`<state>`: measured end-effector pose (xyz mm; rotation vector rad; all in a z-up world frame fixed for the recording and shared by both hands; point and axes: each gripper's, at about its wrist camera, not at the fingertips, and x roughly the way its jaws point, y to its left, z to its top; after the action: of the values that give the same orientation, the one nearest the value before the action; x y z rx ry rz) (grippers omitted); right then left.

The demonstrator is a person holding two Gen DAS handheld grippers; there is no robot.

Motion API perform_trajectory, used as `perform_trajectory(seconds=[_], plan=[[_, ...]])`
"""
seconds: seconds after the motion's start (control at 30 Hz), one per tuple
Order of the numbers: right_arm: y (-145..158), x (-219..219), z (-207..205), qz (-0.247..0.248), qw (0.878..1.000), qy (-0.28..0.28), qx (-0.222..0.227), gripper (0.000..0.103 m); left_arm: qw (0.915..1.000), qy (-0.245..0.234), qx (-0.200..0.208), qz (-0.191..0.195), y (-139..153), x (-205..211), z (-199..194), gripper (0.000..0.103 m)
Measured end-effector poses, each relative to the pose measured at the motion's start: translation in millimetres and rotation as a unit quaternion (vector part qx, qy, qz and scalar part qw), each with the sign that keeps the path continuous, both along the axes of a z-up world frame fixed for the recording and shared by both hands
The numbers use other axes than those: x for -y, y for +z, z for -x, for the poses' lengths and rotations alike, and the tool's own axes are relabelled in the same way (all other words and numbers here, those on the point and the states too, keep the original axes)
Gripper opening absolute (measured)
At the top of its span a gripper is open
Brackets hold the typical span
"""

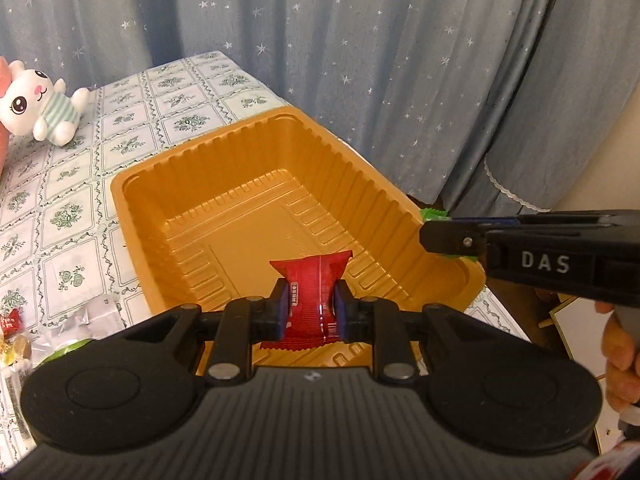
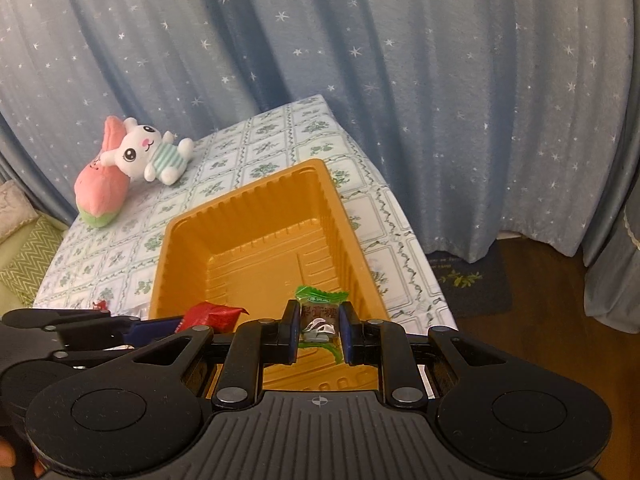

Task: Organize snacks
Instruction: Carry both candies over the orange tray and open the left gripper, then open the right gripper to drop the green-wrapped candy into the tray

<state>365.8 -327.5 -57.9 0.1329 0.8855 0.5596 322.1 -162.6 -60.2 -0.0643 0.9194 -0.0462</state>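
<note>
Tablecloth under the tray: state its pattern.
White tablecloth with a grid of green floral squares; clearest in the right wrist view.

right claw grips green candy over gold tray.

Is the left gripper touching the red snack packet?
Touching. The left wrist view shows the left gripper with both blue pads pressed against the sides of the red snack packet, holding it over the gold tray.
</note>
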Motion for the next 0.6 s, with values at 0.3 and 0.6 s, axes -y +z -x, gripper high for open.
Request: perform_trajectory(seconds=[0.3, 0.6], plan=[[-1.8, 2.3, -4.0, -0.003, 1.0, 0.006, -0.002, 0.021, 0.9999, 0.011, -0.002, 0.007, -6.6, -3.4, -2.4, 0.025], [-6.2, -4.2, -6.7, -0.001, 1.0, 0.025, -0.005, 0.021, 0.9992, 0.031, 0.004, 0.025, 9.3, -22.2, 18.6, 0.029]])
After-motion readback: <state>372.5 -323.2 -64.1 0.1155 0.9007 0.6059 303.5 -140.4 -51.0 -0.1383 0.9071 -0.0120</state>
